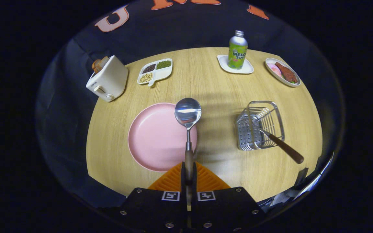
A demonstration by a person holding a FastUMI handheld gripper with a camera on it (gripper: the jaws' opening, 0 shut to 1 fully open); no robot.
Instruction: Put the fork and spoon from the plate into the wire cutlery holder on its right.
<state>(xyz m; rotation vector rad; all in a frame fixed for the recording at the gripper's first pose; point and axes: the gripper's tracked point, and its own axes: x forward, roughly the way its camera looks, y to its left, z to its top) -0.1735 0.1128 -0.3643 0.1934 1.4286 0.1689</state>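
My gripper [188,171] is shut on the brown wooden handle of a metal spoon [188,113]. The spoon points straight ahead from the fingers, its bowl lifted over the right rim of the round pink plate [151,136]. Nothing else lies on the plate. To the right of the plate stands the wire cutlery holder [260,124]. A fork [283,147] with a brown wooden handle rests in it, tines down inside and handle leaning out toward me on the right.
On the round wooden table [206,81], beyond the plate: a cream toaster [108,79] with bread, a divided dish of beans [155,71], a green soda bottle [237,51] on a white coaster, and an oval dish of food [283,72].
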